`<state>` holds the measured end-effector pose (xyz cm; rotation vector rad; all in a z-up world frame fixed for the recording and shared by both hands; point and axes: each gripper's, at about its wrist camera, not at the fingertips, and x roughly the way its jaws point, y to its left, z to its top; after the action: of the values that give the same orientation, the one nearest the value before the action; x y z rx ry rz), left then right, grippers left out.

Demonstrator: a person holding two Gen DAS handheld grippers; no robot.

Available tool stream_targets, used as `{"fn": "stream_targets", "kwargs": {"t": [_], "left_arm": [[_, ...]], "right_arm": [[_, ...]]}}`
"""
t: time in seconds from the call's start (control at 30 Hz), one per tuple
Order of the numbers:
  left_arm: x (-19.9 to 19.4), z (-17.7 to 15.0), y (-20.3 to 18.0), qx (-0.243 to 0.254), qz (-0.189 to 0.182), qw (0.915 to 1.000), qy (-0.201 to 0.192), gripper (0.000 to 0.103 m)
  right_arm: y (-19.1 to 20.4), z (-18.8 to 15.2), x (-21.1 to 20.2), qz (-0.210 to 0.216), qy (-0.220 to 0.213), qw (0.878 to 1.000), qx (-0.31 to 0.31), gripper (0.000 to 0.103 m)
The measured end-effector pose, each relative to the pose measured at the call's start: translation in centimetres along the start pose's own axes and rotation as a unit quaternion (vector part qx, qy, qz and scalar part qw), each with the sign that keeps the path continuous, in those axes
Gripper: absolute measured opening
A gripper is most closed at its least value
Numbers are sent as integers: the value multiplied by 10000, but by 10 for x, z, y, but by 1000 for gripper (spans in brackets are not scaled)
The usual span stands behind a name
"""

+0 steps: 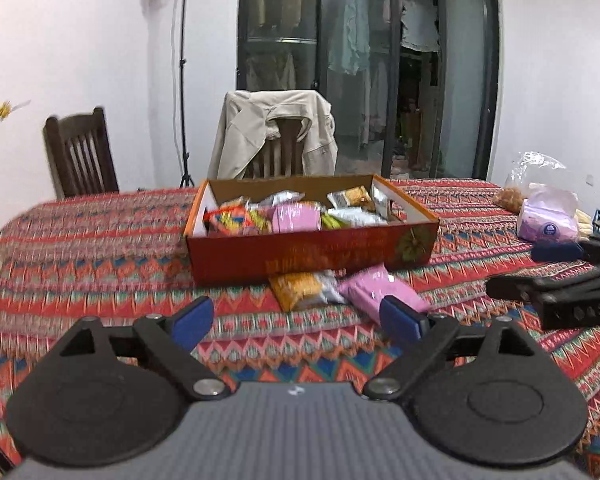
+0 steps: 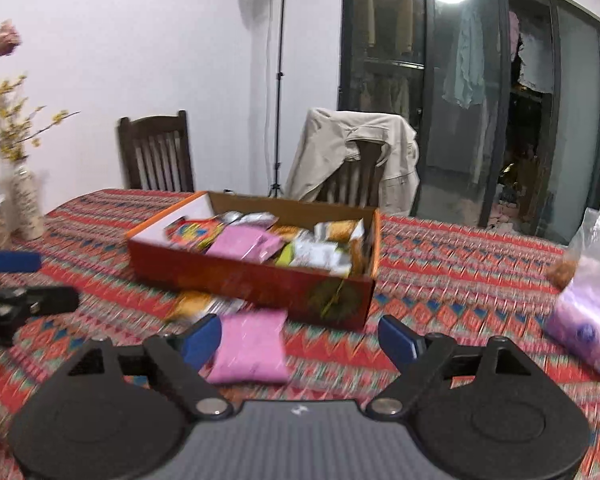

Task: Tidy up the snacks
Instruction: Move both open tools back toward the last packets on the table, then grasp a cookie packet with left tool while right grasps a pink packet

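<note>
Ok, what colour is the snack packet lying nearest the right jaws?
Pink packet, plain; clearest in the right wrist view.

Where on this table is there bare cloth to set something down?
Bare tablecloth lies between the box and vase, and between box and tissue pack. Crowded just before the box: orange packet, pink packet.
</note>
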<state>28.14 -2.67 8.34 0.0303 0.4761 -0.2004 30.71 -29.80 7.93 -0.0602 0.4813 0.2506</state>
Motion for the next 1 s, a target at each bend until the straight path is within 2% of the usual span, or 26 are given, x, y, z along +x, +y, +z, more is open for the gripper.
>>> {"fn": "stream_targets", "kwargs": {"t": [0.13, 0.23, 0.47, 0.7, 1.0], "left_arm": [[-11, -29, -1, -126, 156, 9997, 107, 96], [-12, -48, 0, -111, 211, 9992, 325, 96], [-9, -67, 9, -291, 256, 9975, 599, 96], [8, -64, 17, -377, 260, 9967, 677, 96], [38, -52, 31, -452, 322, 9956, 756, 96]], "right_arm": [[8, -36, -27, 68, -22, 9999, 156, 89], [13, -63, -40, 140, 51, 9994, 309, 90], [19, -98, -37, 135, 345, 9978, 557, 90], [22, -90, -17, 85, 432, 9982, 416, 90], [27, -48, 60, 189, 598, 9980, 50, 90]]}}
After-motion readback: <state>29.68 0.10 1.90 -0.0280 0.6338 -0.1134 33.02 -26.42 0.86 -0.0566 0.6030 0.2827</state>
